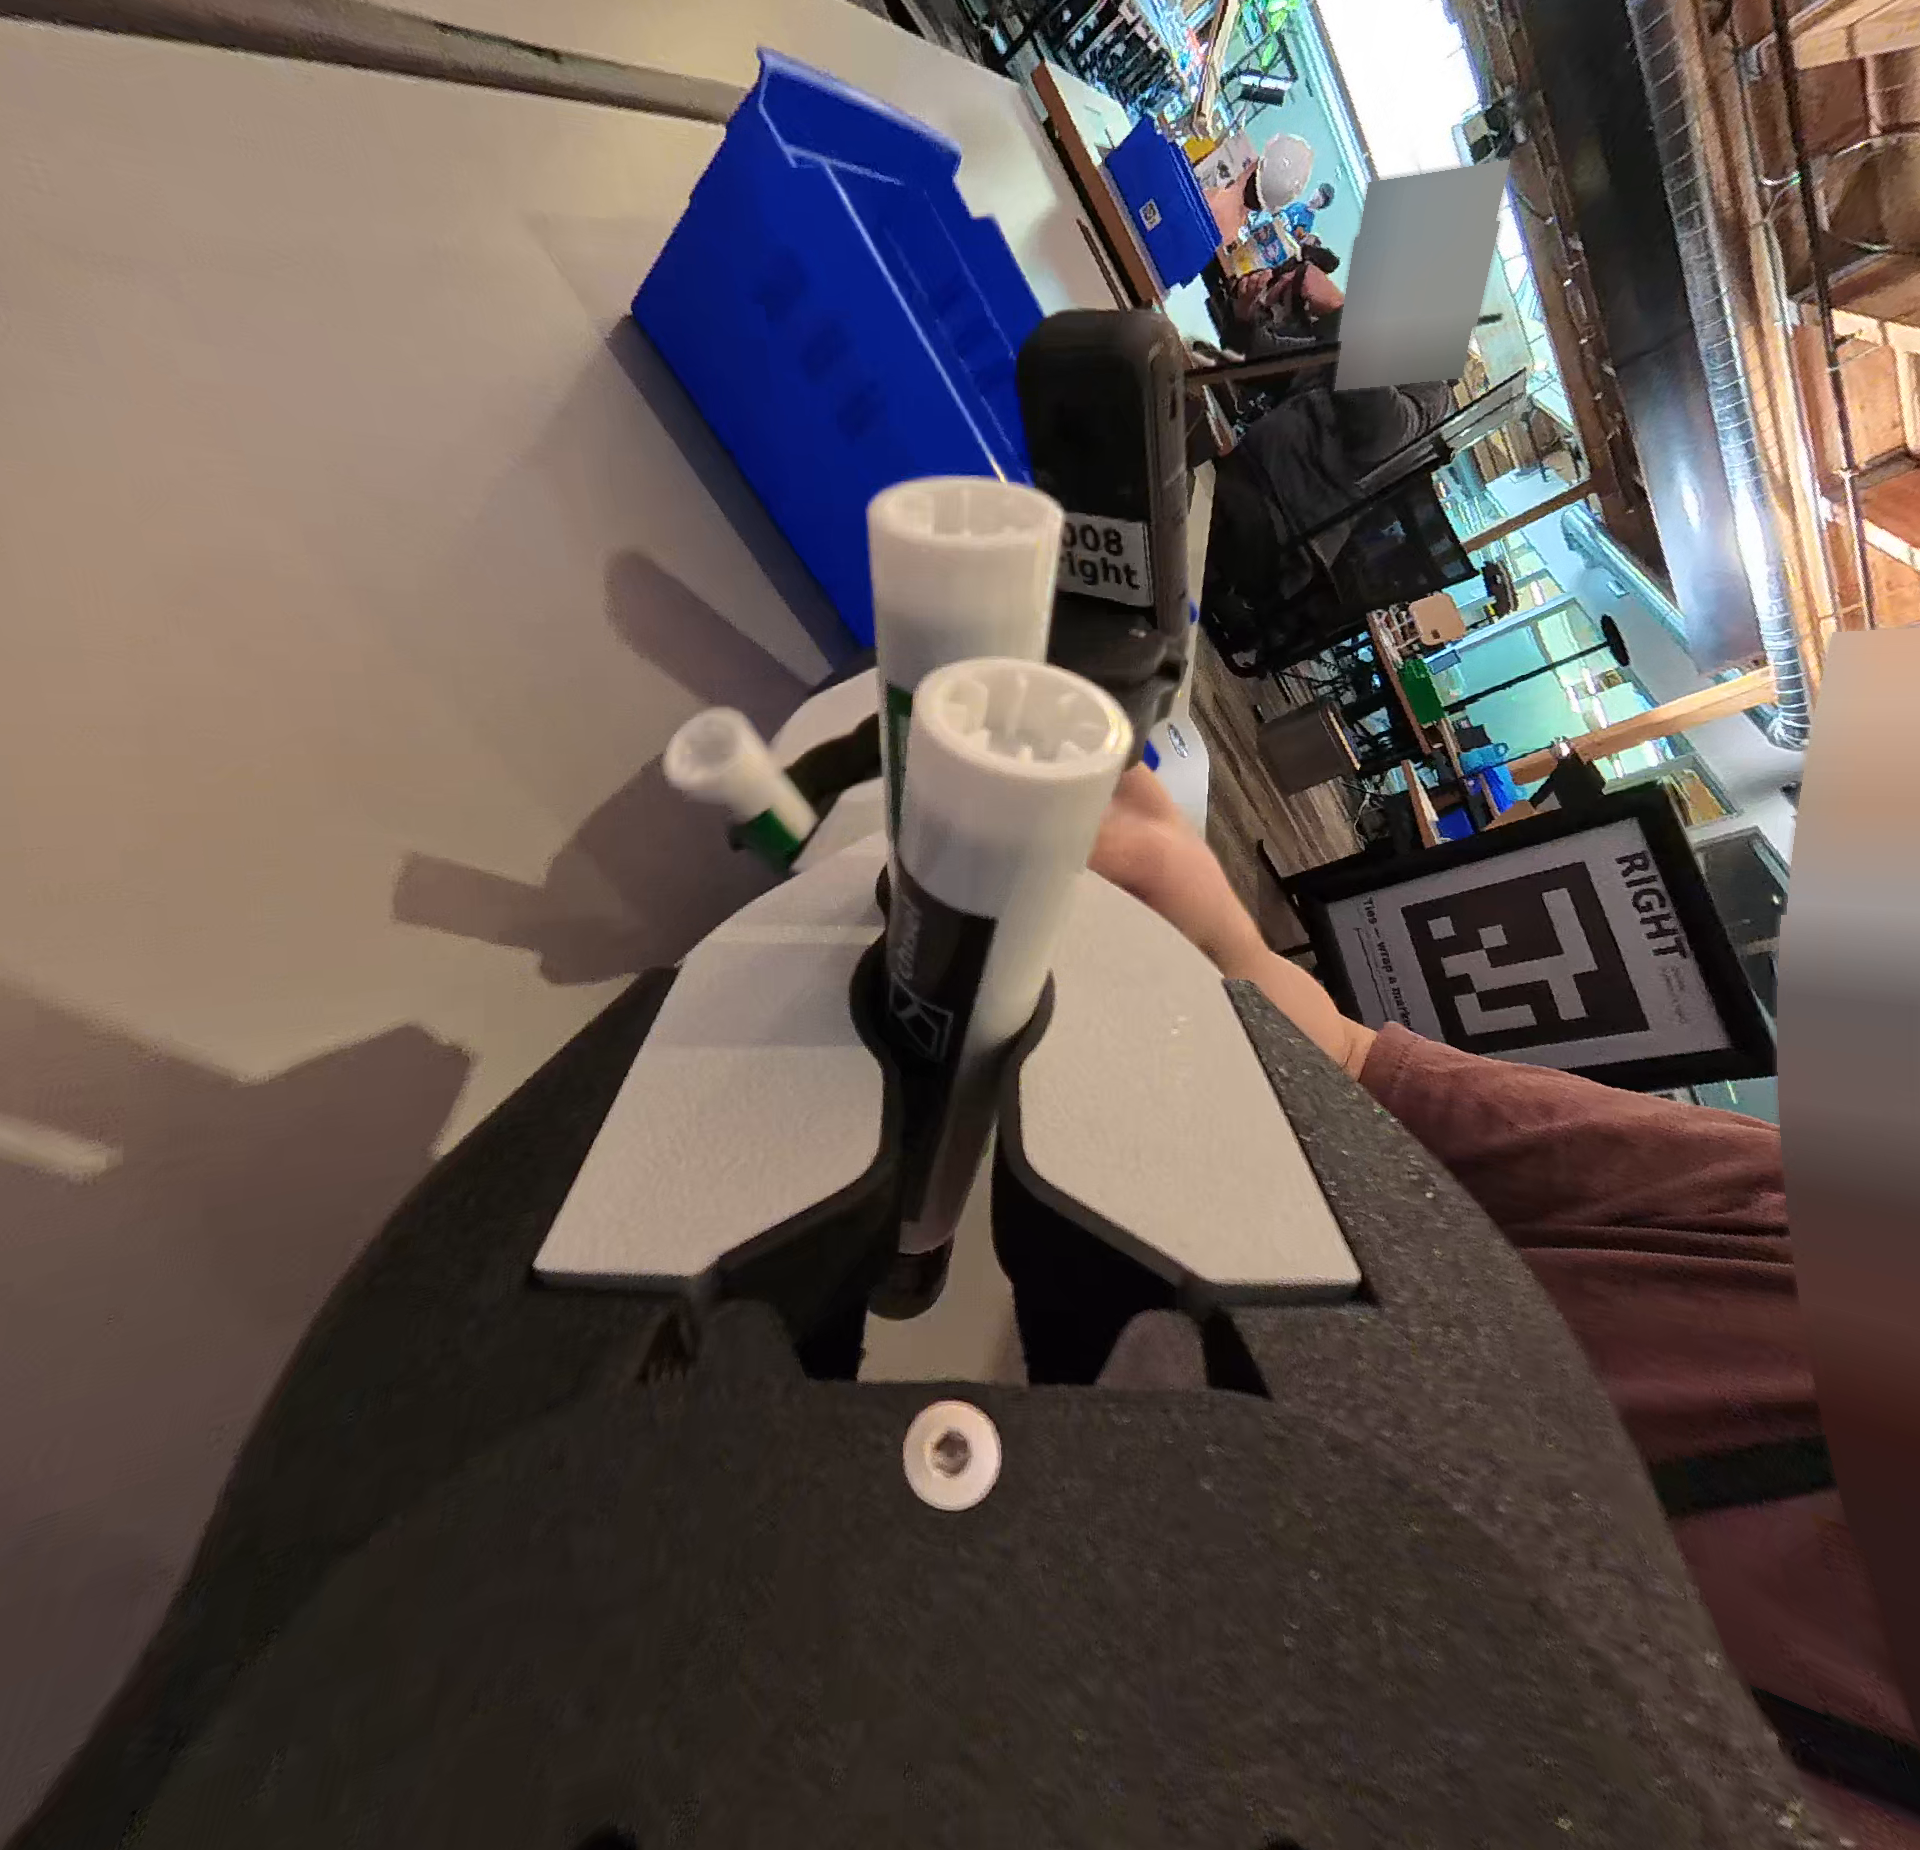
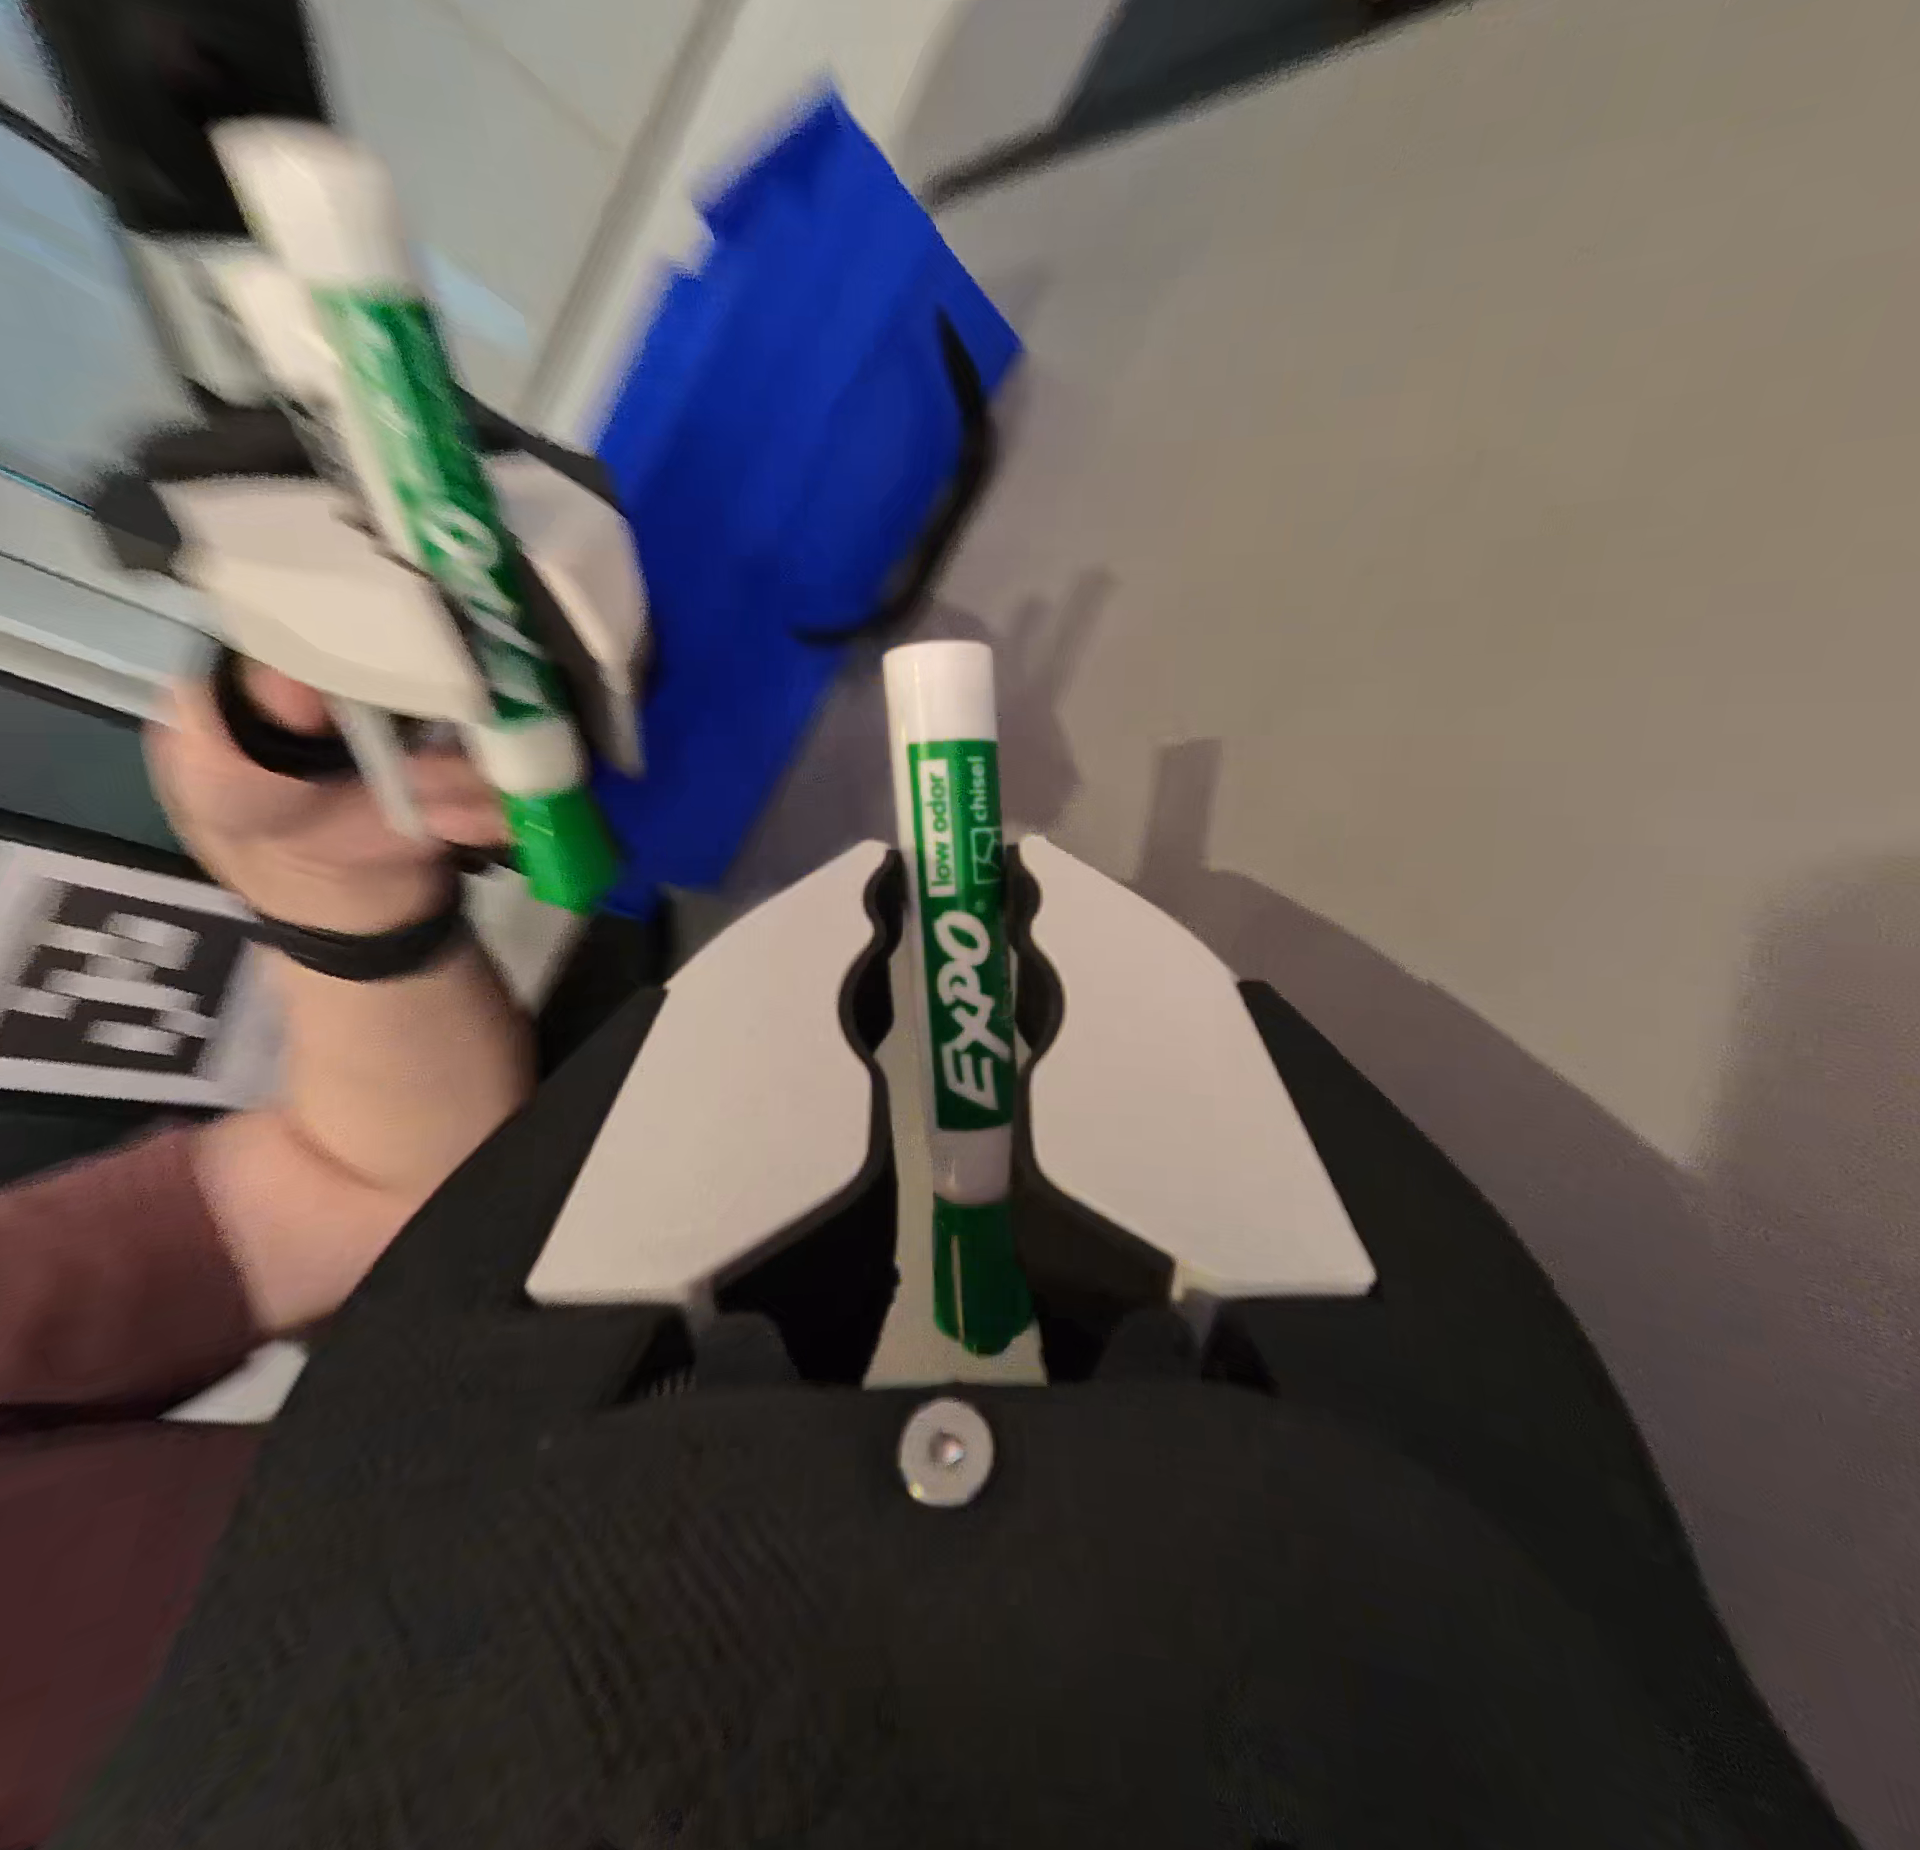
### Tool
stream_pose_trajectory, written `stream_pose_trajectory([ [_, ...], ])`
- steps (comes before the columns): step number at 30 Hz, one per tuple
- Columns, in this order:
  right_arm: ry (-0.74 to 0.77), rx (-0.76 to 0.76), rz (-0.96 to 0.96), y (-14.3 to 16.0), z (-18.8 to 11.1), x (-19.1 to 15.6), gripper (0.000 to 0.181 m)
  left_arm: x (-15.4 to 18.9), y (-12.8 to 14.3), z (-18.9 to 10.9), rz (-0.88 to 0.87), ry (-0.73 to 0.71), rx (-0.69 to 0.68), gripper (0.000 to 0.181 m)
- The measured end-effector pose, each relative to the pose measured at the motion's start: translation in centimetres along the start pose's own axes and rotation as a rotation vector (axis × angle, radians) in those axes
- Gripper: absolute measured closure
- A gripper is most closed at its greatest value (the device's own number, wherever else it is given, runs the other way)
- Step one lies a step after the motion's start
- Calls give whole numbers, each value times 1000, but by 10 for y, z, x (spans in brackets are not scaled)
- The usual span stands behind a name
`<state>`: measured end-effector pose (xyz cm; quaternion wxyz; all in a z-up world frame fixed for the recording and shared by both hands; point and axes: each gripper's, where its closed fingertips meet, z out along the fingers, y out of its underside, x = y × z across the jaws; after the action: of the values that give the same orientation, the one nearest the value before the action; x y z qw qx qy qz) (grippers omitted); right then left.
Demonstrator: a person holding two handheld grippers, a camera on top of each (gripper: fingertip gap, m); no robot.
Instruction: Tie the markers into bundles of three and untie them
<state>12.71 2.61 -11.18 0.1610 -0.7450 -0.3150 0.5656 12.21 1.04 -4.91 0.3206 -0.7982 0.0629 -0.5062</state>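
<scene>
1. The left gripper is clamped on two markers, which stand side by side between its grey fingers, white butt ends toward the camera.
2. The right gripper is clamped on a single green marker, held along its fingers with the green cap nearest the camera.
3. In the right wrist view the left gripper appears blurred at far left, with its markers in its grip and a hand around its handle.
4. A blue bin sits beyond both grippers on the pale table.
5. A framed sign stands to the right, behind a maroon sleeve.
</scene>
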Motion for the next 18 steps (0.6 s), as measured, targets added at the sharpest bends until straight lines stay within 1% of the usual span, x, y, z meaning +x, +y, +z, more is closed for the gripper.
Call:
stream_pose_trajectory([
  [2,163,-117,-113,13,3,16,161,3,-3,-4,0,8,15,167],
  [4,296,-201,-216,21,4,26,161,4,-7,-7,-2,15,34,167],
  [8,469,-292,-351,30,6,44,160,3,-8,-8,-9,11,42,167],
  [10,520,-328,-381,35,6,52,156,2,-7,-7,-13,14,39,167],
  [11,524,-331,-383,36,6,54,154,3,-6,-7,-14,17,37,167],
  [13,502,-292,-375,31,5,50,142,3,-6,-5,-18,21,37,167],
  [15,438,-167,-404,12,2,31,139,3,-5,-4,-20,25,34,167],
  [16,372,-77,-436,-1,0,13,138,3,-5,-4,-22,28,33,167],
  [17,270,10,-460,-12,-2,-10,140,3,-5,-4,-22,31,37,167],
  [18,134,79,-461,-19,-3,-36,141,4,-7,-4,-23,34,46,167],
])
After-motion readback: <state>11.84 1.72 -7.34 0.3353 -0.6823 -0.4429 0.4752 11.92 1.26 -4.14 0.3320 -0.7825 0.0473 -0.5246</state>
